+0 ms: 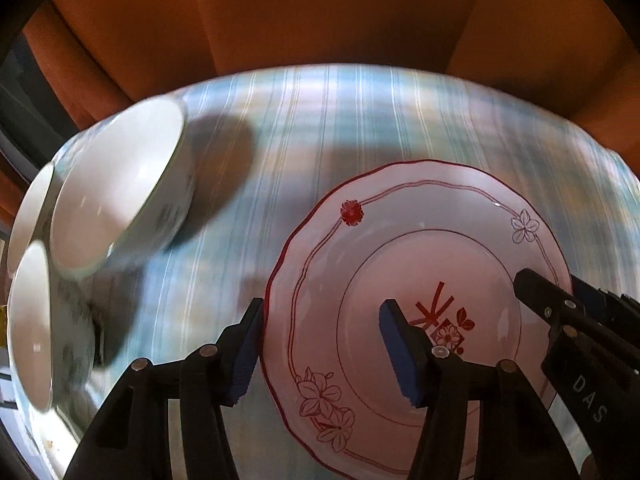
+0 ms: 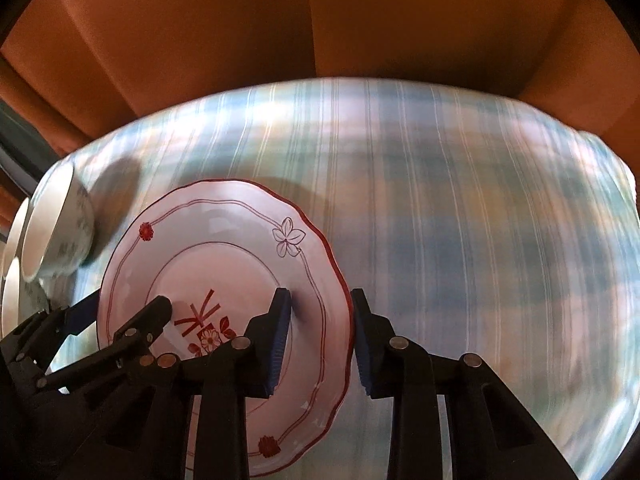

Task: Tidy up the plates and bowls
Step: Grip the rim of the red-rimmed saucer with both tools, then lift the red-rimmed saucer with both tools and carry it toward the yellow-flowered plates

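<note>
Bowls [image 1: 120, 188] sit clustered at the desk's [image 1: 320, 120] left. Both grippers, left [image 1: 320, 352] and right [image 2: 320, 344], have fingers clamped on opposite rims of the plate [image 1: 420, 260], so it probably still needs placing.

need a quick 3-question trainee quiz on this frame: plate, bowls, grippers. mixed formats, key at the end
1. Multiple choice: what do the fingers of the left gripper and the right gripper each straddle?
A) a bowl's rim
B) the rim of the plate
C) a fold of cloth
2. Count: how many white bowls show in the left wrist view?
3. True or false: the plate is stacked on top of the bowls.

Key:
1. B, on opposite sides of the plate.
2. Three.
3. False. In the left wrist view the plate is to the right of the bowls, over the tablecloth.
</note>
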Tool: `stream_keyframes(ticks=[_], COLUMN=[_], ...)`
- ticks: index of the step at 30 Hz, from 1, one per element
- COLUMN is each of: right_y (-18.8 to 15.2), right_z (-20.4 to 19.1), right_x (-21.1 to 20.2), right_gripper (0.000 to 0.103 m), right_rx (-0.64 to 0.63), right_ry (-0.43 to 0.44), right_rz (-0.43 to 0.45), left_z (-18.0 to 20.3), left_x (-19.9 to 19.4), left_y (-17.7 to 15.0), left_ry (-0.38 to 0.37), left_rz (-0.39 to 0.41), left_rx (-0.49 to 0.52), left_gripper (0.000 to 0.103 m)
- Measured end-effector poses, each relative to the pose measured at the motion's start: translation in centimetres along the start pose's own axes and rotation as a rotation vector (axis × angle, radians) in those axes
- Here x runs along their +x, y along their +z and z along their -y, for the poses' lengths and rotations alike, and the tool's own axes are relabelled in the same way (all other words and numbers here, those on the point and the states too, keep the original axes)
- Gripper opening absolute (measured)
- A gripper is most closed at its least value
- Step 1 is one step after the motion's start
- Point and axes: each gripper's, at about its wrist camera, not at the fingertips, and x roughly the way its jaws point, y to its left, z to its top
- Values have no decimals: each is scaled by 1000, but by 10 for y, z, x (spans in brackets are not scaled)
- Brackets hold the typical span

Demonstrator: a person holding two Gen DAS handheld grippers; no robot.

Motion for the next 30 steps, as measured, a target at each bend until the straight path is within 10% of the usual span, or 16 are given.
stream_keyframes(ticks=[30], right_y=[-185], right_z=[-55], right_x=[-72], right_gripper=[40], right_rx=[91], right_ry=[-113], right_rz=[-112], left_z=[-43], left_x=[-64], left_y=[-160], left_ry=[-94], left_rz=[-64], left_rx=[94], left_gripper=[58])
